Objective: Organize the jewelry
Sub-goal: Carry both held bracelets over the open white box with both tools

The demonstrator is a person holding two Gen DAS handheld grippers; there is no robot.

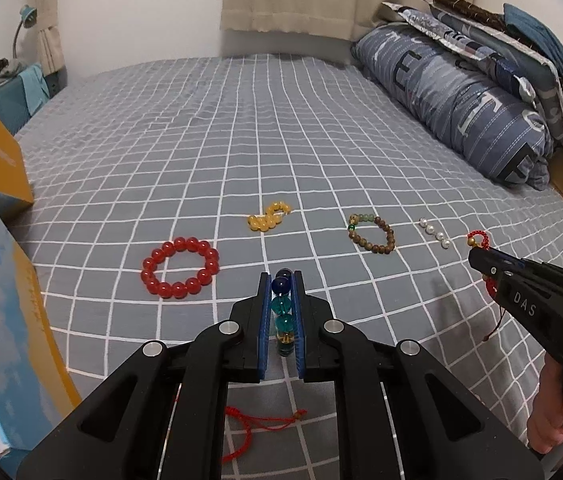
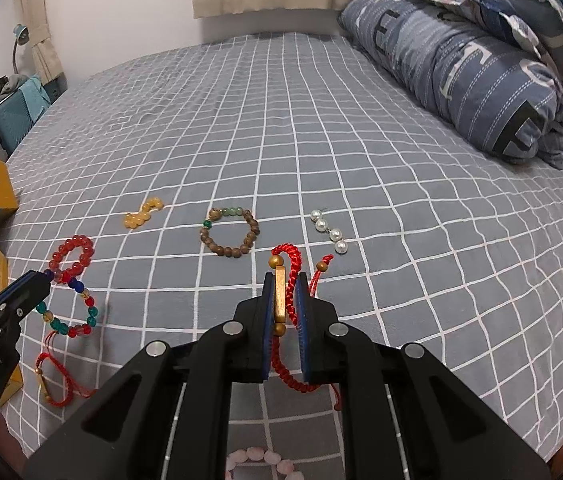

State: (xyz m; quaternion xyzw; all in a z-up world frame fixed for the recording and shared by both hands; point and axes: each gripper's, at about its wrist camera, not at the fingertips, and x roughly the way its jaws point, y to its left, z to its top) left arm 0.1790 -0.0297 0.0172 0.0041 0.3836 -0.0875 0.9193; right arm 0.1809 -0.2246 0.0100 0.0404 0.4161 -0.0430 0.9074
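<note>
My left gripper (image 1: 281, 278) is shut on a multicoloured glass-bead bracelet (image 1: 281, 305), lifted above the checked bedsheet (image 1: 281, 128); from the right wrist view the bracelet (image 2: 92, 312) dangles from the left gripper (image 2: 43, 280). My right gripper (image 2: 284, 278) is shut on a red cord bracelet (image 2: 291, 268) with a gold bar. On the sheet lie a red bead bracelet (image 1: 179, 267), a yellow bead bracelet (image 1: 269, 218), a brown wooden bracelet (image 1: 371, 232), a pearl strand (image 1: 435, 233) and a second red cord bracelet (image 2: 47, 380).
A blue and yellow box (image 1: 1, 320) and a yellow box (image 1: 1, 160) stand at the bed's left edge. A folded duvet (image 1: 461, 96) lies along the right side. A pink bead bracelet (image 2: 261, 460) shows under the right gripper. A person's hand (image 1: 553, 420) holds the right gripper.
</note>
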